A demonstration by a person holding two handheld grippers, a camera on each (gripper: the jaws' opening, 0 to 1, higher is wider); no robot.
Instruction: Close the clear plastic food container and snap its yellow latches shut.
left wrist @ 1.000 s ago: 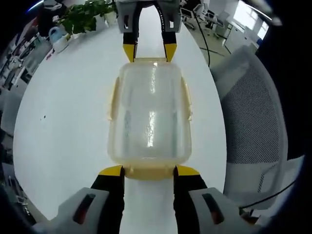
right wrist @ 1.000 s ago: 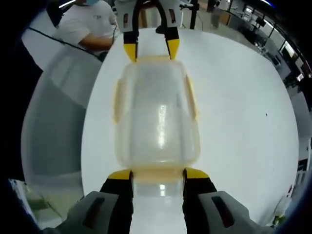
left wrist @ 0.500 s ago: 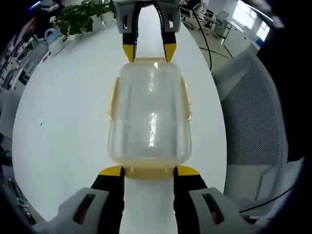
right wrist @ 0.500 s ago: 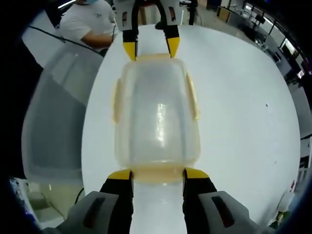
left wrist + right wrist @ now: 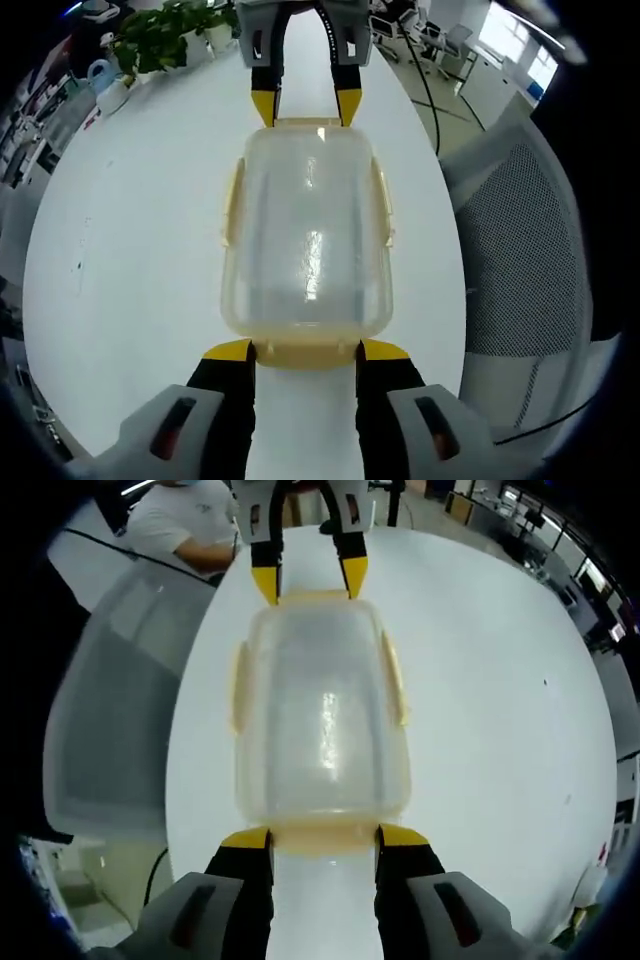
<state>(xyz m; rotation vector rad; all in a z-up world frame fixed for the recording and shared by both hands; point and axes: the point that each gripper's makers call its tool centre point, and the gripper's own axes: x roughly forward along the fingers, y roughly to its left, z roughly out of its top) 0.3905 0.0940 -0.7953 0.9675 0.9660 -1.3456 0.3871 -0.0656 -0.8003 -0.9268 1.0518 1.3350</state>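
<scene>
One clear box (image 5: pixel 307 240) sits on the white table (image 5: pixel 130 260) with its lid on. Four yellow latches show, one on each side. Two grippers face each other across the box. The left gripper (image 5: pixel 306 350) and the right gripper (image 5: pixel 325 837) are each spread wide, tips touching an end latch. One chair (image 5: pixel 520 250) stands beside the table. One plant (image 5: pixel 165 30) stands beyond the box.

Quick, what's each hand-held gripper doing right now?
Left hand-held gripper: open, tips at the container's near end.
Right hand-held gripper: open, at the opposite end.
</scene>
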